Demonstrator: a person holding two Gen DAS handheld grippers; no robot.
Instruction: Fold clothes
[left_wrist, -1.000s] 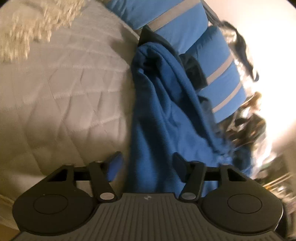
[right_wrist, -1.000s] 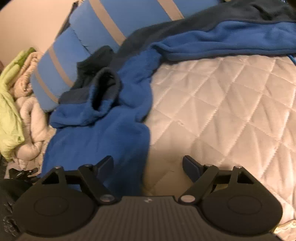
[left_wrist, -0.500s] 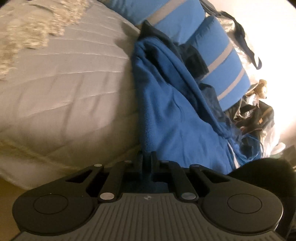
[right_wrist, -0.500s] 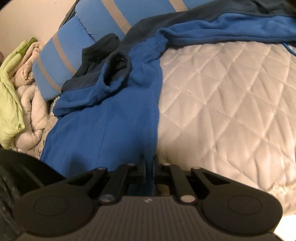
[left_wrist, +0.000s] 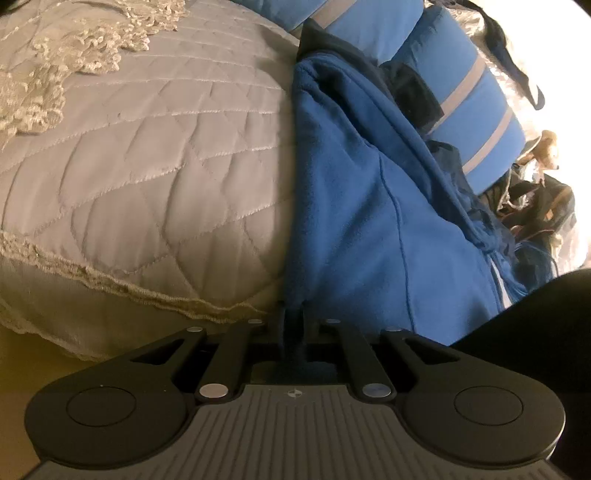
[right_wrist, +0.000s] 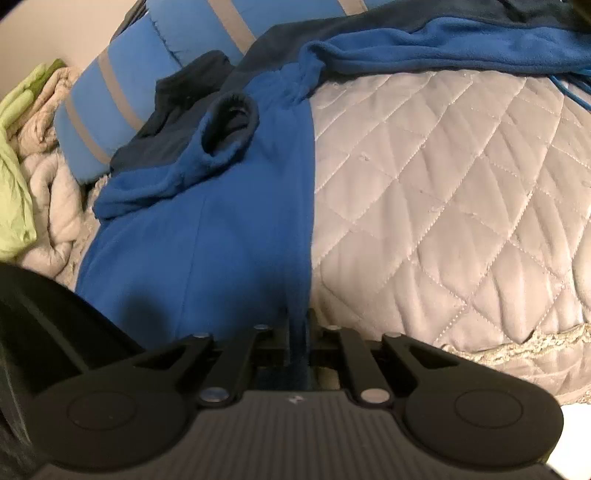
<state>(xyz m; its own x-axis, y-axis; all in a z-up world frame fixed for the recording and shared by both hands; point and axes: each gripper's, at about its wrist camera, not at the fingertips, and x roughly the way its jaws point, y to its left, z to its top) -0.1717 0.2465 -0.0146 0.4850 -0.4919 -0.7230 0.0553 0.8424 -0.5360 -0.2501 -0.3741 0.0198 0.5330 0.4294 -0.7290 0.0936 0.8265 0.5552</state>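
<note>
**Two wrist views, low over the bed edge**

My left wrist camera sits low at the bed's near edge, looking forward along the left gripper (left_wrist: 293, 319) across the quilted bedspread (left_wrist: 155, 155), with the blue fleece garment (left_wrist: 369, 206) to its right. My right wrist camera looks the same way along the right gripper (right_wrist: 297, 326), close in, with the fleece to its left. Both views share the fleece, the bedspread and the striped blue pillows (right_wrist: 122, 85) behind.

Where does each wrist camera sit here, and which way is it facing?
Left wrist: low at the bed's edge, looking along the shut left gripper over the blue fleece garment and grey quilted bedspread.
Right wrist: same low spot, right gripper shut on the fleece, striped pillow beyond.
Shared: fleece, bedspread, pillow.
</note>
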